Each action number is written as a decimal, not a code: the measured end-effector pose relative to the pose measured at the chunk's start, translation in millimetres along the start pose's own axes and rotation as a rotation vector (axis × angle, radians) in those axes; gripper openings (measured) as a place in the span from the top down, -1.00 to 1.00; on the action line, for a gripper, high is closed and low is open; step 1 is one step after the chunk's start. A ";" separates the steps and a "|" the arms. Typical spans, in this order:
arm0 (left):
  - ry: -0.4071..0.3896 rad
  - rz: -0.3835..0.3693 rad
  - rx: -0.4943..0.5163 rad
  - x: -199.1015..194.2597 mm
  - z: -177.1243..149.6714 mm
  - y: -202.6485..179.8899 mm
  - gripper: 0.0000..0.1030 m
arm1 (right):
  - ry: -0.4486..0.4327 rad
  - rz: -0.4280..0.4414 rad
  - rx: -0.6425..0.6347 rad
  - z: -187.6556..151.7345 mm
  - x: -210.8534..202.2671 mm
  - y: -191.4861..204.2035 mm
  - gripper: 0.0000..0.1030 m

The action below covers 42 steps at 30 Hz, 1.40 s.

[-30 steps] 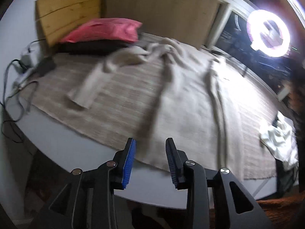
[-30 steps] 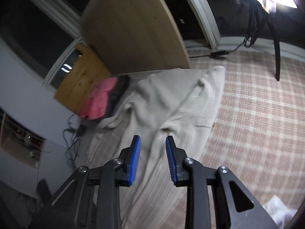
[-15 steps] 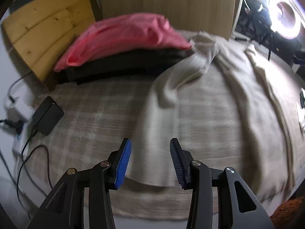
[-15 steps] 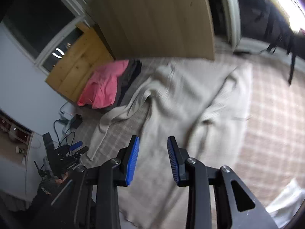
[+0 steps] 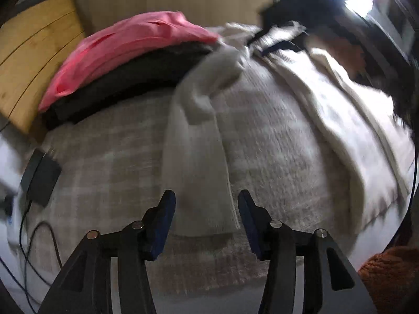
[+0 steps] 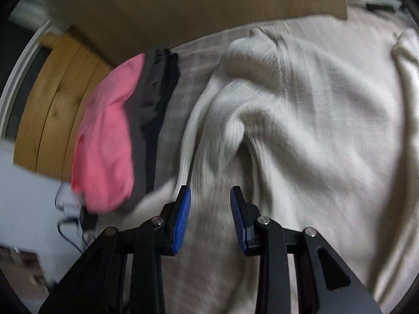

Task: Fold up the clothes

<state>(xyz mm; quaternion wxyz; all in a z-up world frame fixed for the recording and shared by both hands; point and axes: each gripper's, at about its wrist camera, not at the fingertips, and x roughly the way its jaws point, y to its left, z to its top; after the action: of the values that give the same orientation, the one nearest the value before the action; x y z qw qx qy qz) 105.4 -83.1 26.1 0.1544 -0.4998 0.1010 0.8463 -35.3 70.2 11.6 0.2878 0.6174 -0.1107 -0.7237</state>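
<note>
Folding has barely begun on this cream sweater (image 6: 314, 120): it lies spread and rumpled on the checked cloth (image 5: 110, 172) that covers the table, body bunched in ridges, no clean crease anywhere that I can see. Beside it, against the wooden board (image 5: 31, 60), a pink garment (image 5: 125, 49) sits stacked on a dark garment (image 5: 136, 78), both already folded, so I judge this sweater to be the piece in hand, and all its folds are left to do. One sleeve (image 5: 196, 172) runs out straight from the bunched shoulder near the stack down toward me, its long axis nearly in line with my left gripper (image 5: 205, 219), cuff end nearest the table edge. The body stretches away to the right of that sleeve, its ribs running much the same way. My left gripper hangs just over the cuff with its jaws spread wider than the sleeve; they have just been opening, and the cuff sits between them in the view, though the pads (image 5: 162, 225) do not press on it. My right gripper (image 6: 210, 219) is over the shoulder part of the body, where the sleeve joins; its jaws are parted too, have just opened a little, and nothing is pinched between them. In the left view that right gripper shows as a dark blur far across the sweater. The picture is smeared there, so I cannot tell whether it touches the knit.
</note>
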 end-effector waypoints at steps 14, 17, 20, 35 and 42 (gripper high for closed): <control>-0.066 -0.230 -0.291 -23.5 21.4 53.3 0.84 | 0.018 0.121 0.063 18.5 13.4 -10.0 0.77; -0.138 -0.300 -0.450 -65.1 21.0 86.3 0.84 | 0.036 0.176 0.056 18.7 -7.1 -12.0 0.78; -0.152 -0.309 -0.600 -77.9 11.2 120.3 0.84 | 0.030 0.193 0.018 20.7 -26.3 -12.5 0.75; -0.078 -0.299 -0.594 -38.1 0.5 103.2 0.84 | 0.195 -0.114 -0.120 61.1 7.6 47.1 0.24; -0.097 -0.319 -0.556 -45.6 5.9 80.2 0.84 | 0.297 -0.128 -0.142 49.6 51.2 63.2 0.91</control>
<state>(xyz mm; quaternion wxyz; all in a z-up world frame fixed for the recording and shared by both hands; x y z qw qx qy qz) 92.2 -163.2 70.2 0.1476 -0.4913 -0.2212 0.8294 -68.9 -19.0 12.2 0.2972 0.7015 0.0238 -0.6473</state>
